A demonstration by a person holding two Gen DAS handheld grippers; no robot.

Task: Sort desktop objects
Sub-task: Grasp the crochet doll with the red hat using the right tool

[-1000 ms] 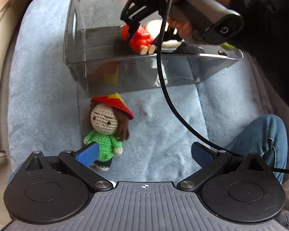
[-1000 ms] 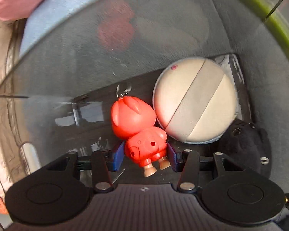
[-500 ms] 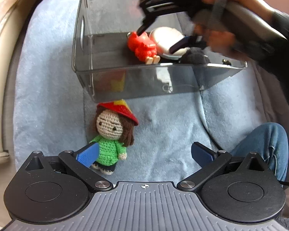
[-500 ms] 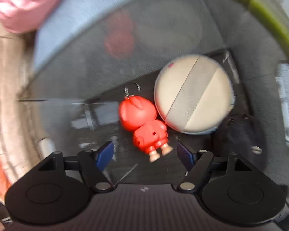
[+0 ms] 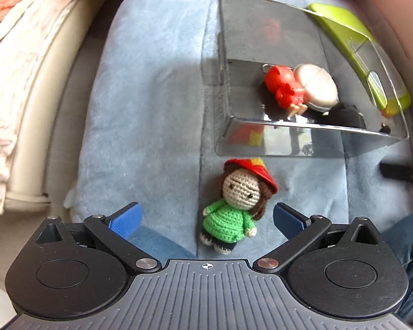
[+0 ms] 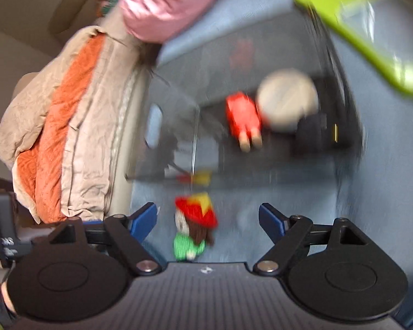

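Left claw [image 5: 206, 217] hangs open, nothing gripped; crochet doll [image 5: 235, 203] lies on the blue blanket [image 5: 151, 110] between its fingers, just near of the clear bin [image 5: 303, 143]. Doll's long axis runs near–far, head toward the bin. Right claw [image 6: 208, 220] empty, jaws opening; left appears nearer.

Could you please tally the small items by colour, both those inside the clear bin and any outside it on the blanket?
Red: 1, the red figure in the clear bin
Cream: 1, the round case in the bin
Black: 1, the black item in the bin
Multicoloured: 1, the crochet doll on the blanket
Total: 4
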